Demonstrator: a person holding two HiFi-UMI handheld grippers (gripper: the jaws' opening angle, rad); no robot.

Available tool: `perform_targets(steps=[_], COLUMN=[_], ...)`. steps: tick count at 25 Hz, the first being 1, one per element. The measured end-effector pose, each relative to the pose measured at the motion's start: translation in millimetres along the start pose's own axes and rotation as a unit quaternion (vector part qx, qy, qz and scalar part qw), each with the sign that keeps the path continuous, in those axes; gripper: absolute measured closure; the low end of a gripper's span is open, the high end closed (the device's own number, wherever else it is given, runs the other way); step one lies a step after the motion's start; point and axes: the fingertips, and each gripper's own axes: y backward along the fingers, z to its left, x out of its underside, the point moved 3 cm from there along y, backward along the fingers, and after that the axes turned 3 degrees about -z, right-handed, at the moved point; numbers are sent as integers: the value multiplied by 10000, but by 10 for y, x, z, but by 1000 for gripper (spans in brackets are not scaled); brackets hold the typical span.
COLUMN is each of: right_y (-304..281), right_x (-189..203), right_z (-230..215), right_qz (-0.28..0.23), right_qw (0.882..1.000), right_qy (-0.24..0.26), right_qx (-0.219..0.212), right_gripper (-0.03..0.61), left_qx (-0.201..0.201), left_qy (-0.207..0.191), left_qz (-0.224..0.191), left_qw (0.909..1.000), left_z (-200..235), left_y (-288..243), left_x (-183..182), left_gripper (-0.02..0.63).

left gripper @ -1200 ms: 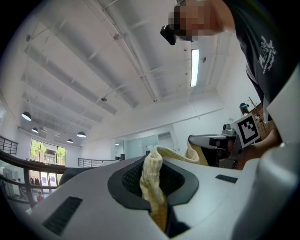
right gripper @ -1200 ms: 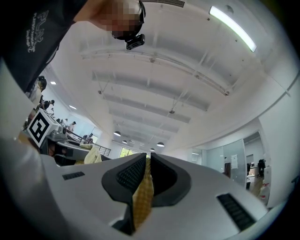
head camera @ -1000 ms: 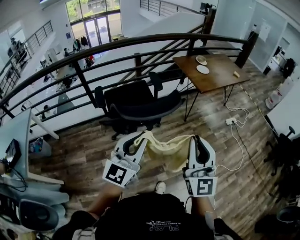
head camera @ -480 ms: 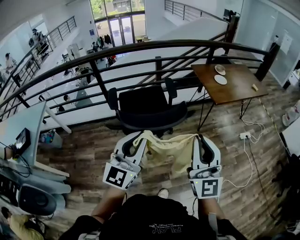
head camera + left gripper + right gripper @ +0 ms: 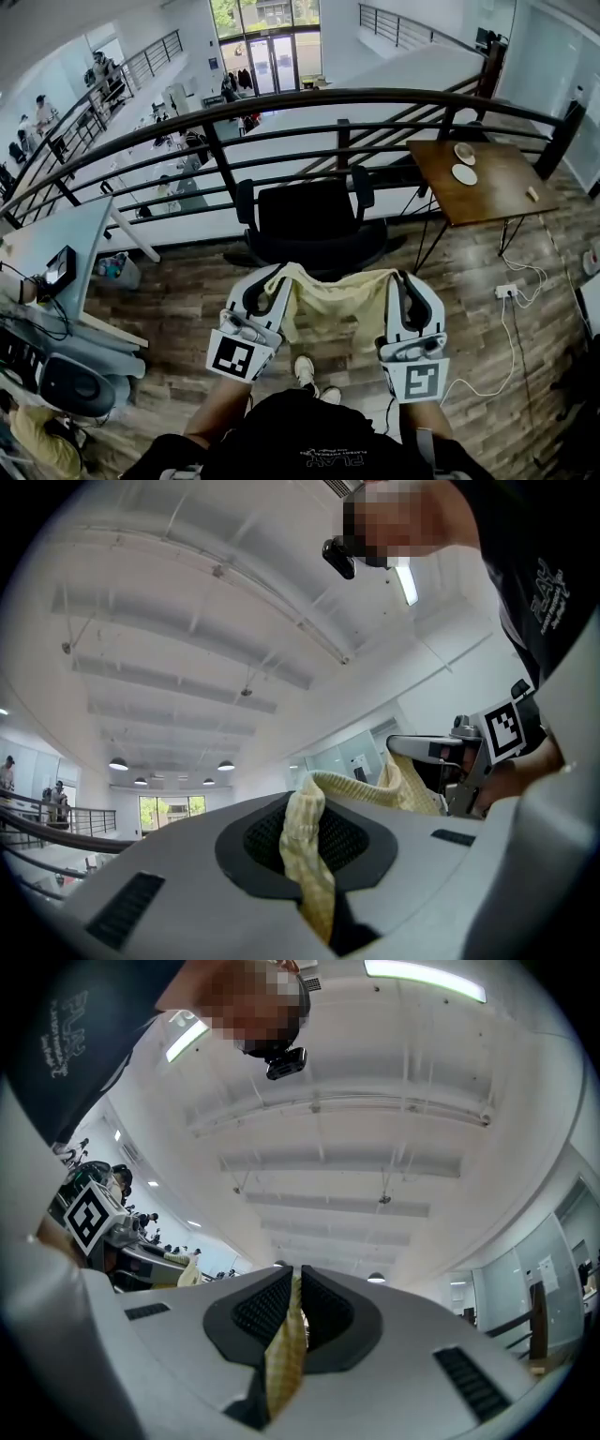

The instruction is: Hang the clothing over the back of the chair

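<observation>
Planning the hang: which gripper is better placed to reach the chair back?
Left, narrowly. Both hold the garment, but the left gripper lines up nearer the middle of the chair; the right gripper is near its edge.

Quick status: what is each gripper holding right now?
Left gripper: closed on one end of the yellow garment.
Right gripper: closed on the garment's other end.

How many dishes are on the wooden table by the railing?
2. One dish lies near the far edge of the wooden table. The second dish sits just in front of it, nearer the camera. Nothing appears to hide any others.
</observation>
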Motion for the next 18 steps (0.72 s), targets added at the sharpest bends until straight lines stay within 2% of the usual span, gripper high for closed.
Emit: perform_targets(steps=[5,12,18], right_y=[-183,-410,-720], right_x=[17,-9,60], right_z=[-2,-38,-82], right_qz=[-132,-245,-327], right_qw=[9998,9993,9990], right_qy=[84,214,247], right_qx=[-149,-182,-185], right_gripper=[538,538,538], left_qx=[-70,-209,6], left_qy=[88,-80,-31], left_qz=[-122,-188,-228], left_qw=[9999,9996,9997], left_z=[107,384,586], left_y=[-55,-146,-314], left_x=[-21,-135,-144], left_gripper=[572,572,572])
